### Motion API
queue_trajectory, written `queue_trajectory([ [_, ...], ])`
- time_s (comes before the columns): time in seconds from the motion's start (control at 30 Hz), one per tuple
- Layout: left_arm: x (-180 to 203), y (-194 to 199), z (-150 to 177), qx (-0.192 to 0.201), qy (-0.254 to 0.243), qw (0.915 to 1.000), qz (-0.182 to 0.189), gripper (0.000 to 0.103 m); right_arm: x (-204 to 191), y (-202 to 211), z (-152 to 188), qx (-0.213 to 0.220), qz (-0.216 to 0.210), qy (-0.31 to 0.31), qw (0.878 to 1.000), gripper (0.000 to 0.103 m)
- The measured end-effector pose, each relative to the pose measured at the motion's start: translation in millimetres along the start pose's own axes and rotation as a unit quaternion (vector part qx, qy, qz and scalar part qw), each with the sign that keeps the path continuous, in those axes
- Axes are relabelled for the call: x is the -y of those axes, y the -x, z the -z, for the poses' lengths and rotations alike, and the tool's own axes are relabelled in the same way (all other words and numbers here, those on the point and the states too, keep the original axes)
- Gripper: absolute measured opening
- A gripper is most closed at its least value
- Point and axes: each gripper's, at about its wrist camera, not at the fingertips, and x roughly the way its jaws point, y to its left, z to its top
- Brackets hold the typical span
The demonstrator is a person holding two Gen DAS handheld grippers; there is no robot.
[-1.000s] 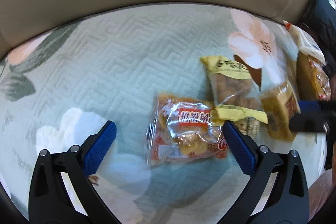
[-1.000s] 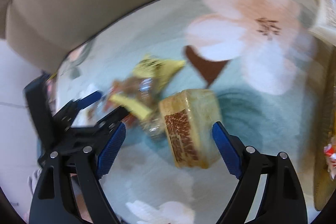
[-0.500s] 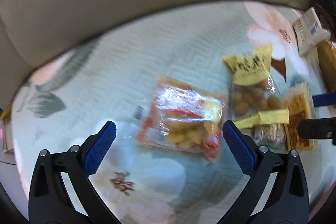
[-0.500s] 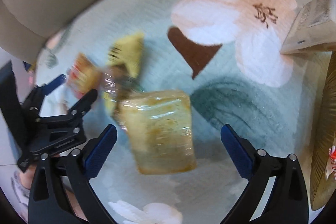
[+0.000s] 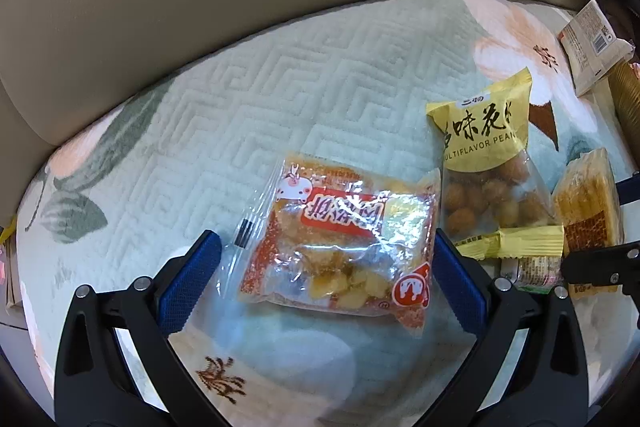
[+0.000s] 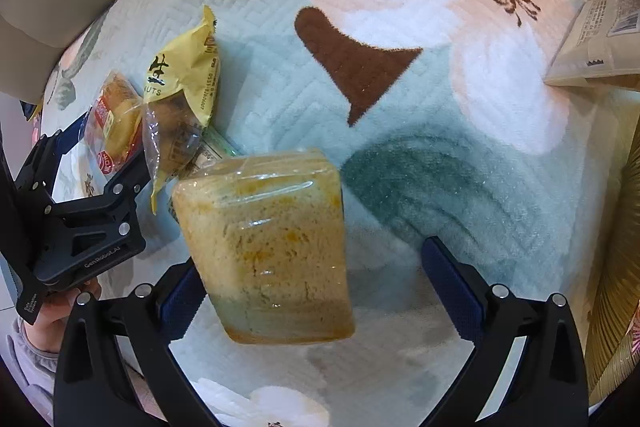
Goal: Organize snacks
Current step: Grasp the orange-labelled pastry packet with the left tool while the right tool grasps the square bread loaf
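Left wrist view: your left gripper [image 5: 327, 274] has its jaws spread wide on either side of the orange snack packet [image 5: 340, 241], which lies flat on the floral quilted cover [image 5: 280, 87]; contact between pads and wrapper cannot be confirmed. To its right lies the yellow peanut bag [image 5: 490, 163], then the wrapped cake slice [image 5: 586, 205], with a pale packet [image 5: 590, 45] at the far upper right edge. Right wrist view: your left hand [image 6: 60, 311] grips its tool at the left. Your right gripper [image 6: 310, 285] is likewise spread open around the wrapped cake slice [image 6: 266, 247]; the left pad [image 6: 180, 301] sits against the wrapper, the right pad [image 6: 452, 287] stands apart from it.
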Motion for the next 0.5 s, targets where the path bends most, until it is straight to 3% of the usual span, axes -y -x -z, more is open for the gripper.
queue_trajectory([
  [0.13, -5, 5, 5, 0.002, 0.0, 1.0, 0.002, 0.1, -1, 5, 4, 0.013, -0.003, -0.006, 1.0, 0.093],
  [0.17, -5, 6, 7, 0.004, 0.0, 1.0, 0.002, 0.1, -1, 8, 5, 0.017, 0.006, -0.007, 1.0, 0.08],
  [0.2, -5, 7, 8, 0.006, 0.0, 1.0, 0.002, 0.1, -1, 13, 6, 0.025, 0.011, -0.009, 1.0, 0.054],
  [0.27, -5, 9, 11, 0.011, 0.0, 0.9999, 0.002, 0.1, -2, 22, 7, 0.037, 0.022, -0.008, 0.999, 0.054],
  [0.33, -6, 11, 12, 0.016, 0.004, 0.9999, 0.005, 0.099, -2, 27, 7, 0.05, 0.004, -0.008, 0.999, 0.054],
  [0.4, -9, 19, 13, 0.035, 0.006, 0.9994, 0.004, 0.077, -4, 30, 6, 0.057, -0.007, -0.01, 0.998, 0.054],
  [0.43, -10, 25, 13, 0.048, 0.006, 0.9988, 0.003, 0.059, -5, 31, 5, 0.061, -0.007, -0.01, 0.998, 0.054],
  [0.5, -14, 30, 12, 0.052, 0.01, 0.9985, 0.014, 0.055, -5, 37, 4, 0.074, -0.01, -0.01, 0.997, 0.054],
])
